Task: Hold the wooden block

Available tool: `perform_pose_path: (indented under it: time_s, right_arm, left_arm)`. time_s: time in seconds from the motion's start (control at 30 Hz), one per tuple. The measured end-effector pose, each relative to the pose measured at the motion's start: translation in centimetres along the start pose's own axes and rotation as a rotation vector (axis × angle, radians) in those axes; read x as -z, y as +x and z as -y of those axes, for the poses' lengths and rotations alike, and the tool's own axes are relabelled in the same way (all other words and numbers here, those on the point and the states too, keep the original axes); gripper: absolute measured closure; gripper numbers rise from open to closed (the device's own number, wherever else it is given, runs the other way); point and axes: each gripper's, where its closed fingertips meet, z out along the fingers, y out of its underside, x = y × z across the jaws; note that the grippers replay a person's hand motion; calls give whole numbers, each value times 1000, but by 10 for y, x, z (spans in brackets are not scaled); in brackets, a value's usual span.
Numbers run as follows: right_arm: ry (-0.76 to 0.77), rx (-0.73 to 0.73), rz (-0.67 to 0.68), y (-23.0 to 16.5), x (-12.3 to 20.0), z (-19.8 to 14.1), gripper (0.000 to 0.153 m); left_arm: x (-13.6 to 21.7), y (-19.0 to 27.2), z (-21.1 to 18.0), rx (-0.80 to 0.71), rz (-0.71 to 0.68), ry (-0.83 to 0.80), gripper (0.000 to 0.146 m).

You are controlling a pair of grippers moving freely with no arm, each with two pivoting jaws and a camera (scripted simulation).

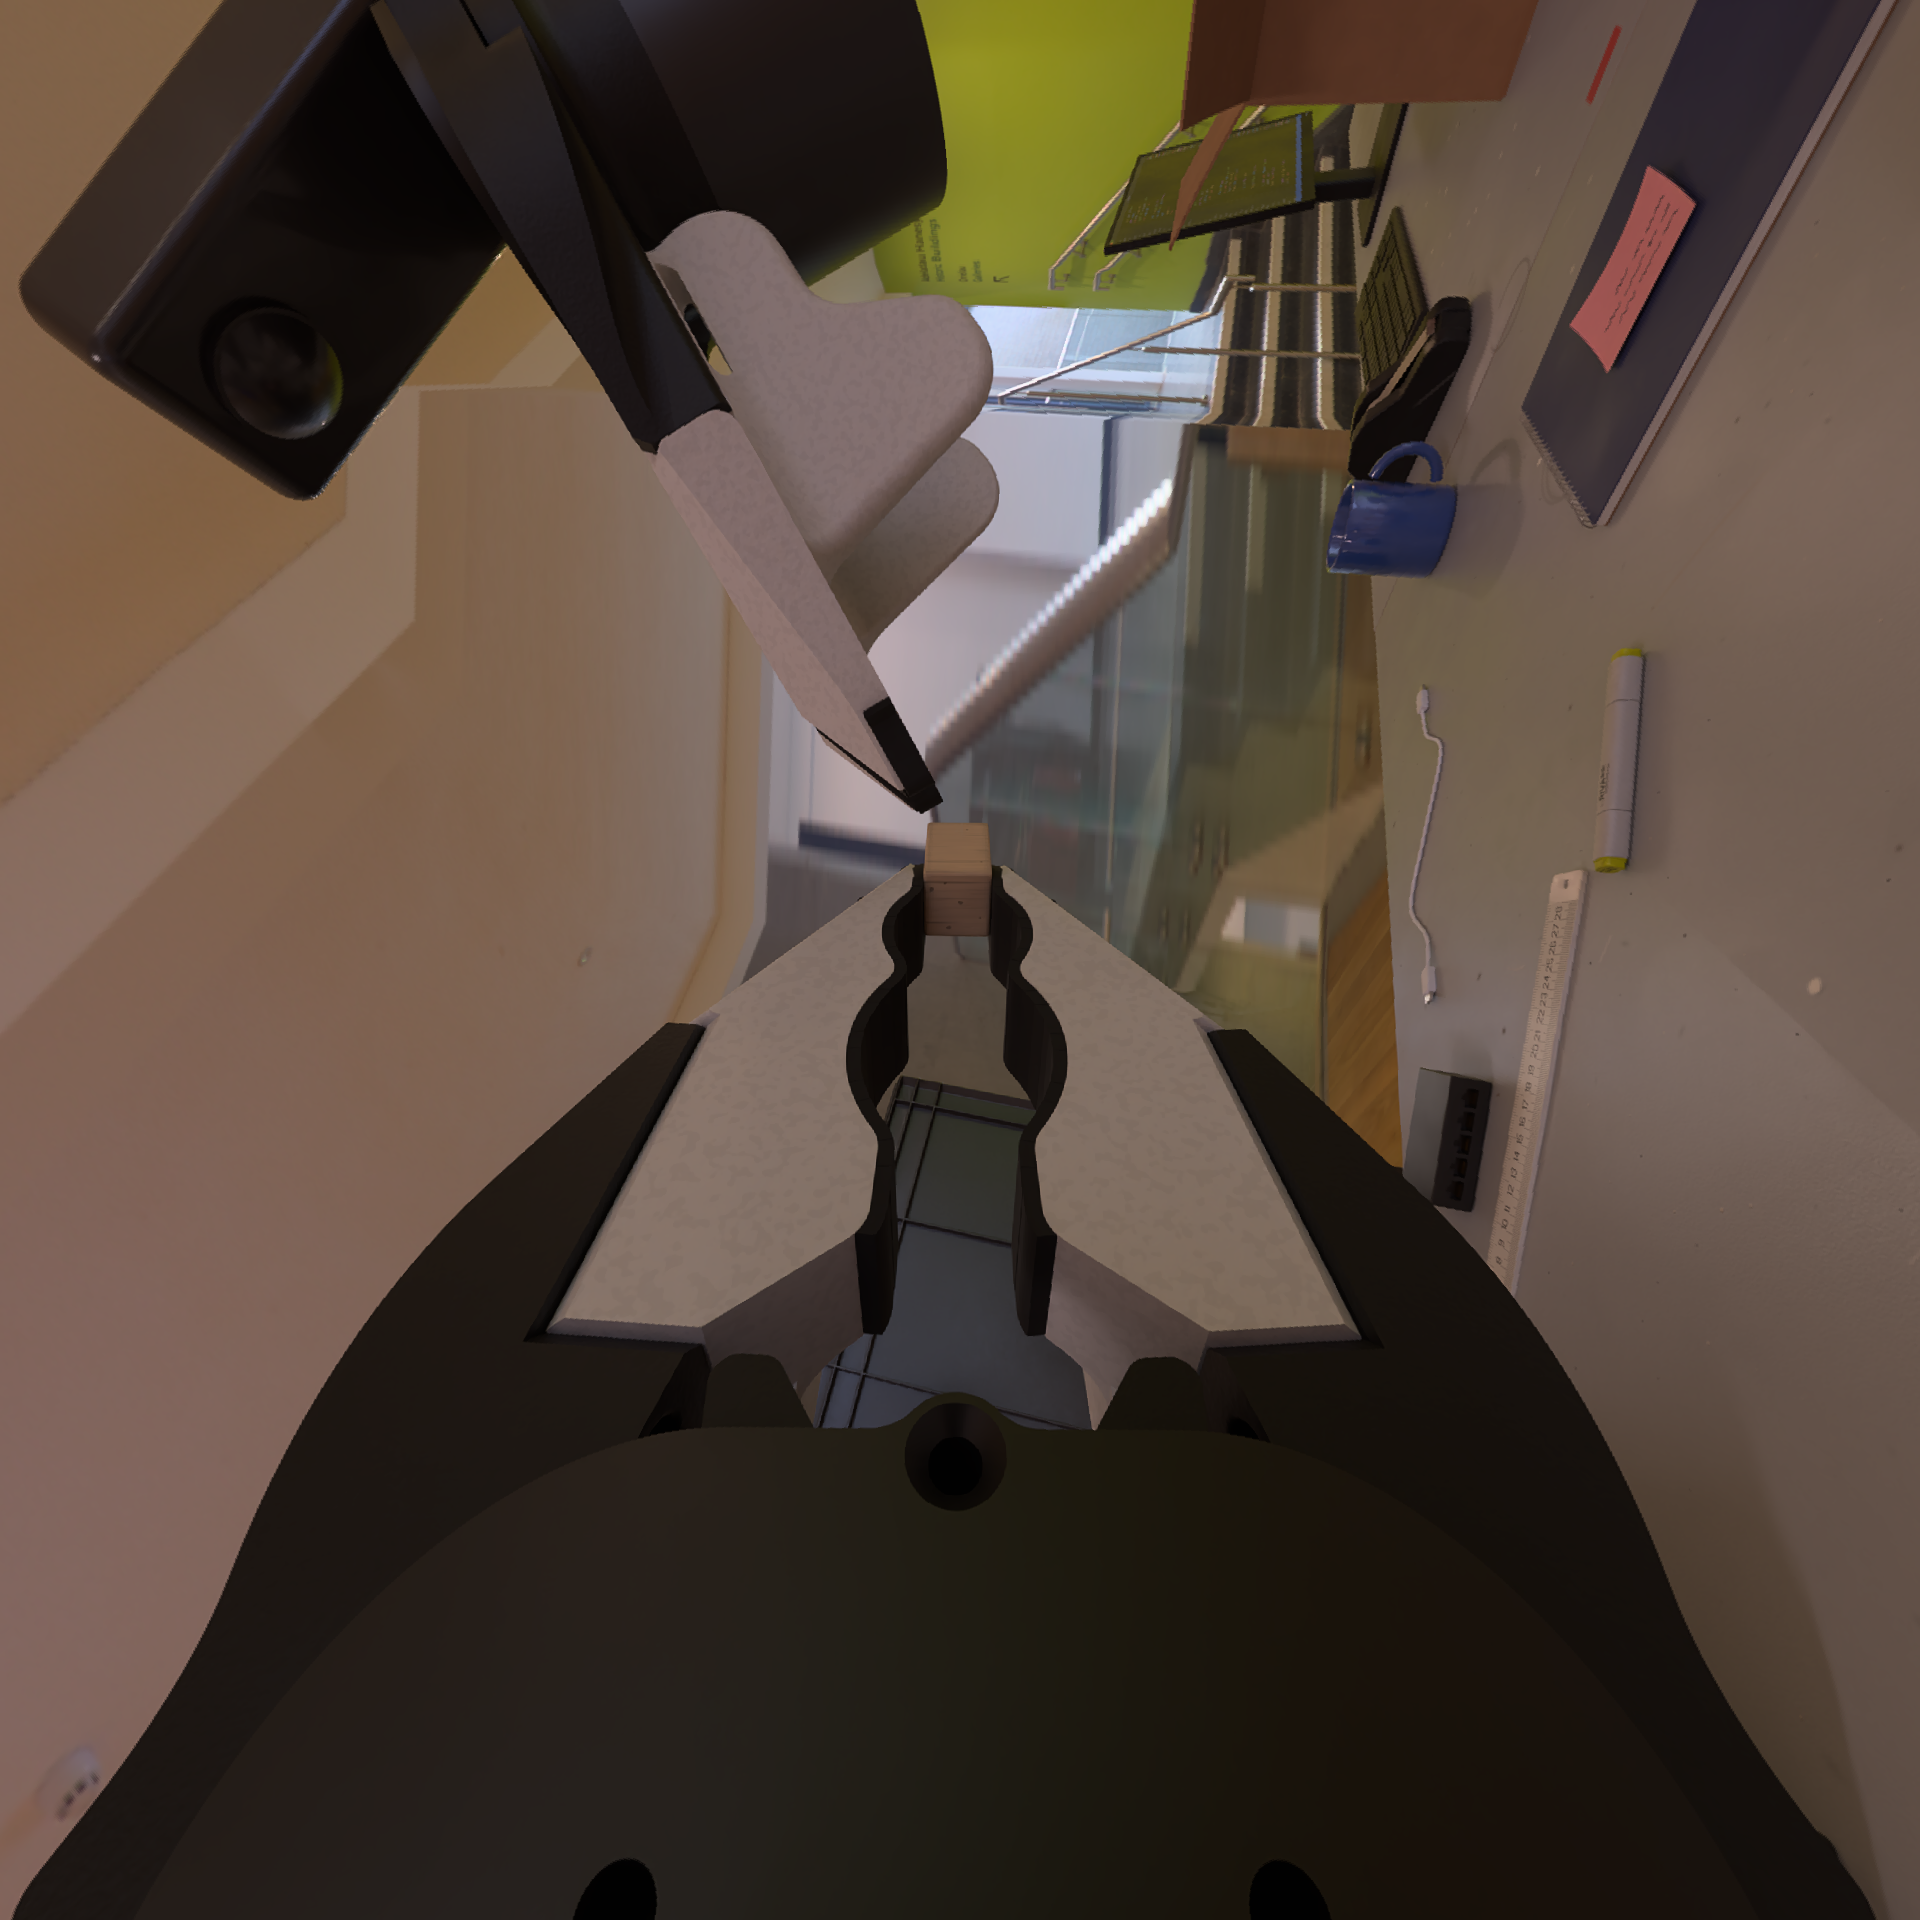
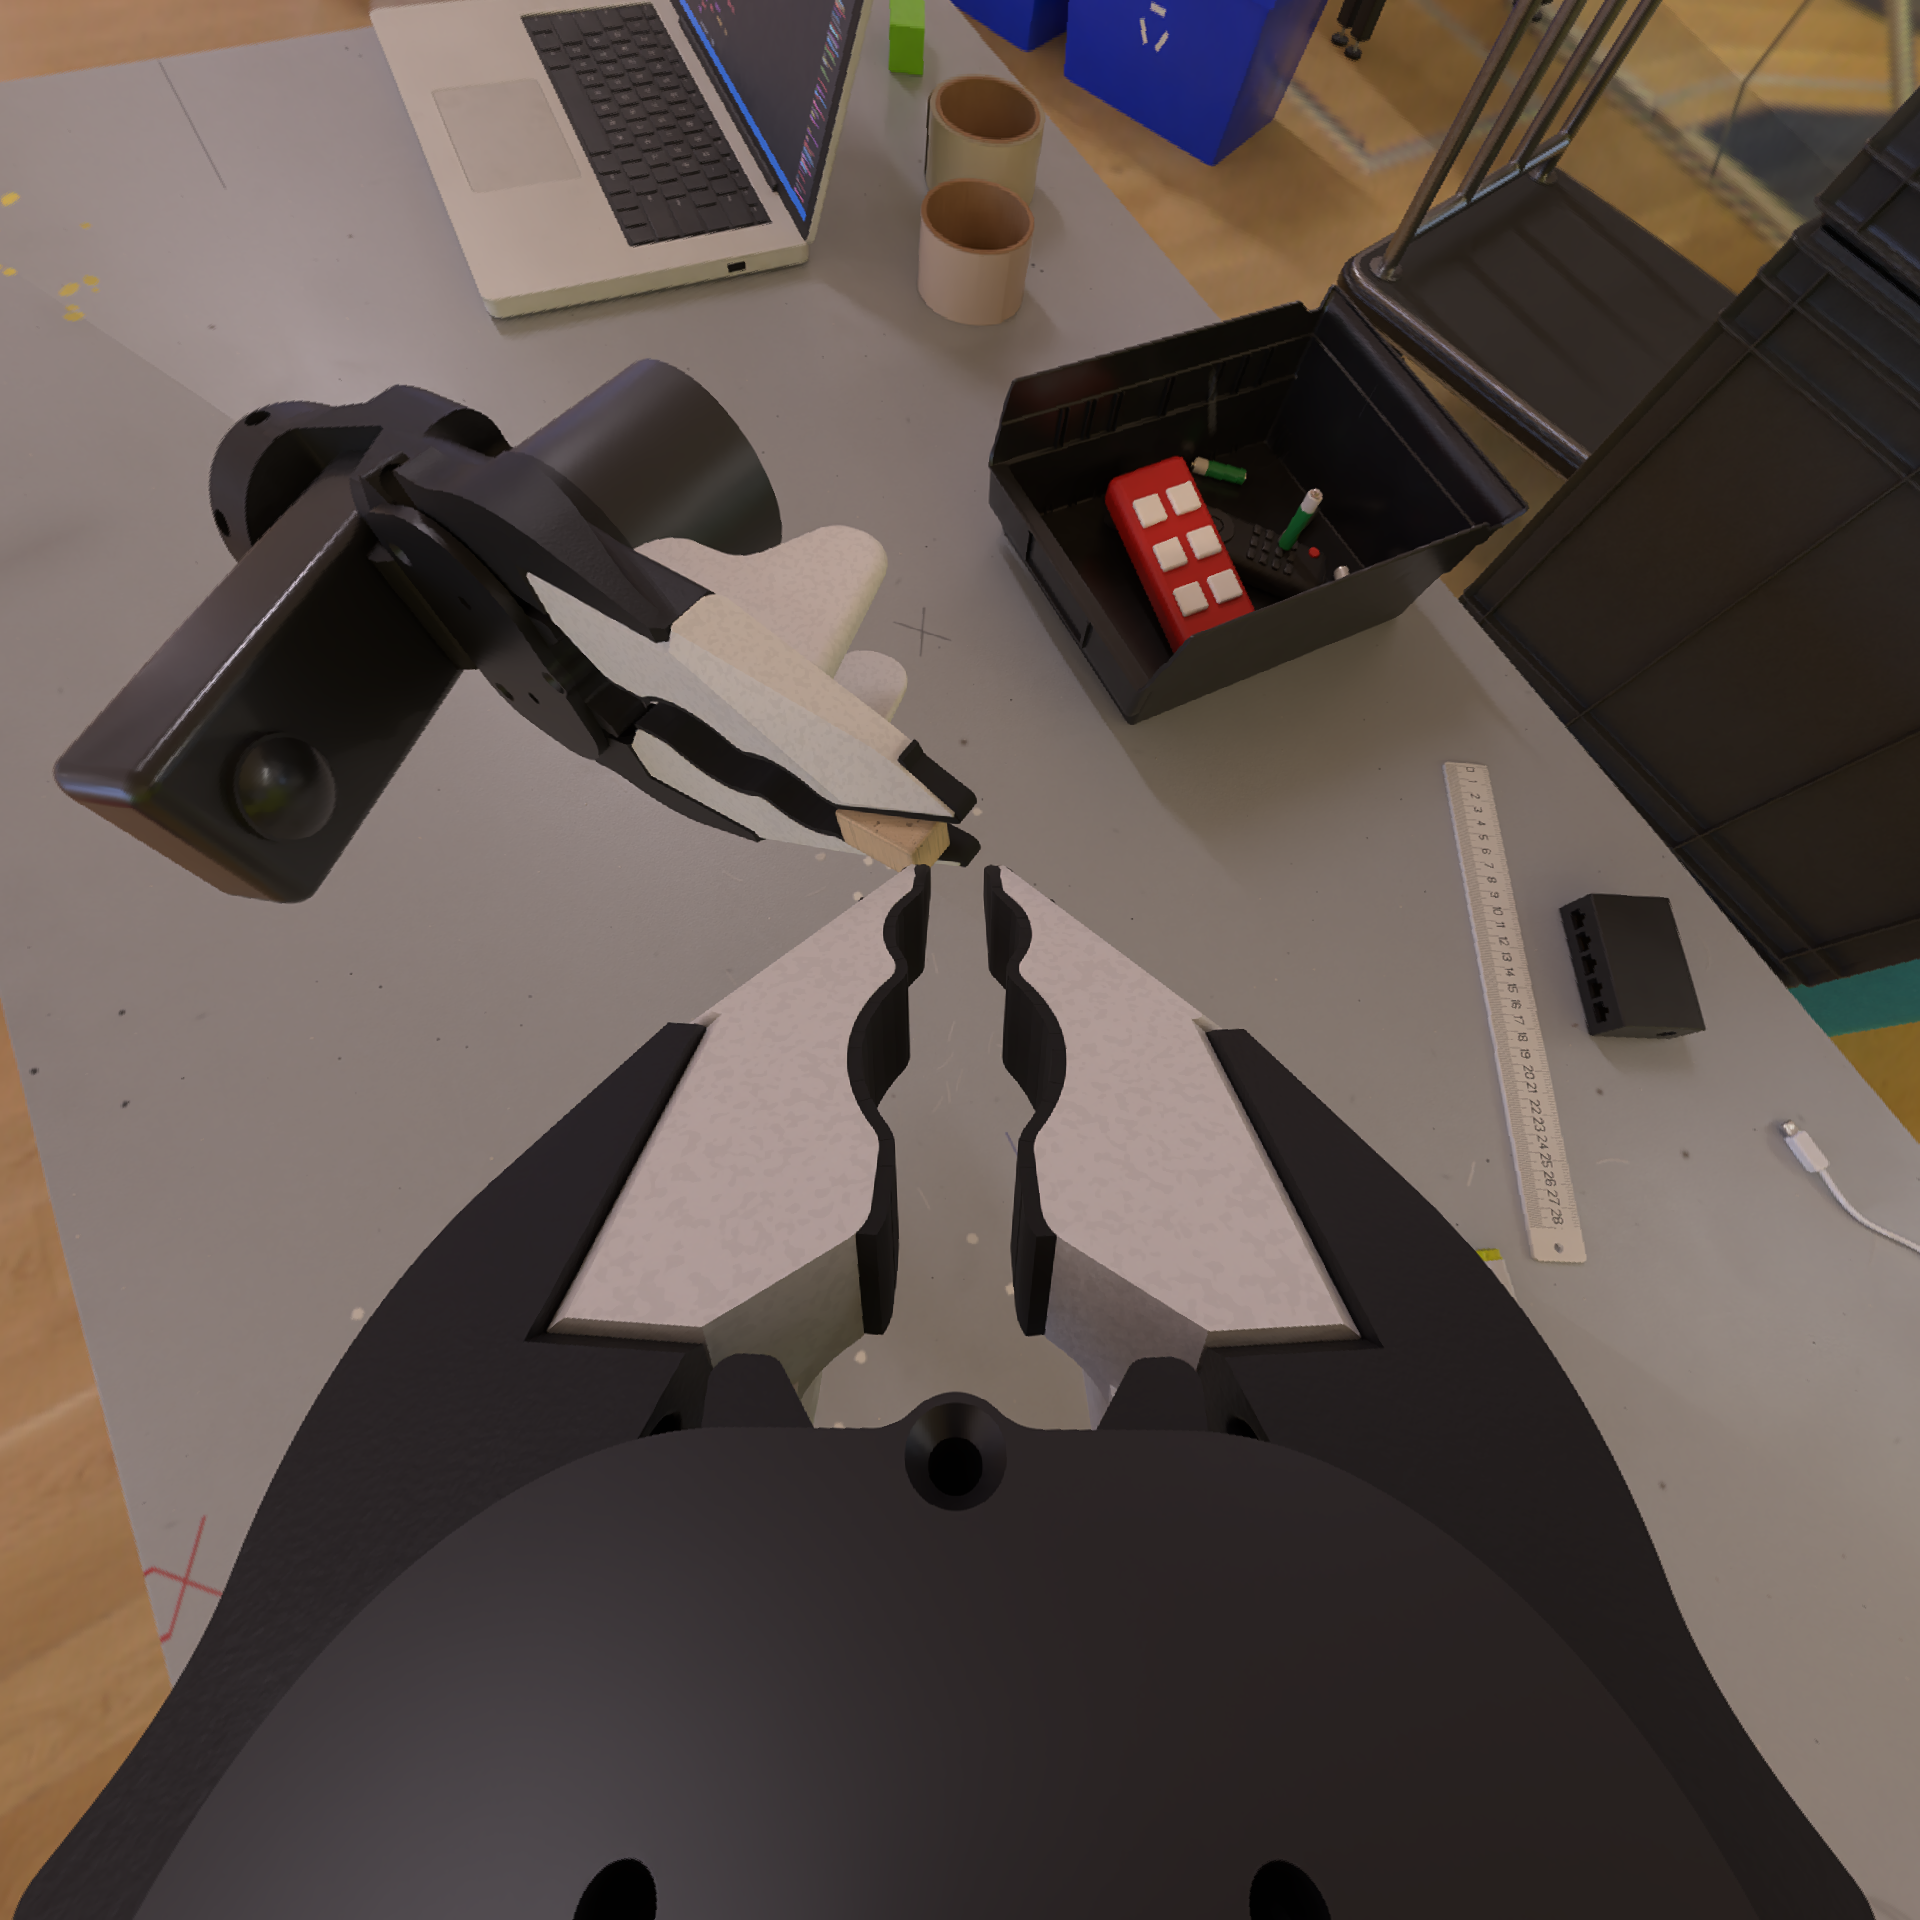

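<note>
The wooden block (image 1: pixel 956 881) is a small pale cube held in the air, above the grey table (image 2: pixel 468 1039). My left gripper (image 1: pixel 958 885) is shut on it at the fingertips, one black pad on each side. In the right wrist view the left gripper (image 2: pixel 951 831) comes in from the left with the block (image 2: pixel 902 840) at its tip. My right gripper (image 2: pixel 956 883) is open by a narrow gap and empty, its tips just short of the block. In the left wrist view the right gripper (image 1: pixel 904 774) points down at the block's far end.
On the table are a laptop (image 2: pixel 623 145), two tape rolls (image 2: pixel 977 249), a black bin (image 2: pixel 1299 644) with a red keypad, a ruler (image 2: pixel 1512 1008), a small black box (image 2: pixel 1631 966) and a white cable (image 2: pixel 1829 1174). A blue mug (image 1: pixel 1392 520) and a marker (image 1: pixel 1619 758) lie farther off.
</note>
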Motion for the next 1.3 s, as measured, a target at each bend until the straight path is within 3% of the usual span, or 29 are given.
perform_pose_path:
  time_s: [1.3]
  right_arm:
    - [-7,-67,12,10,-2,-3,143]
  left_arm:
    - [-1,10,-4,62,-83,-9,135]
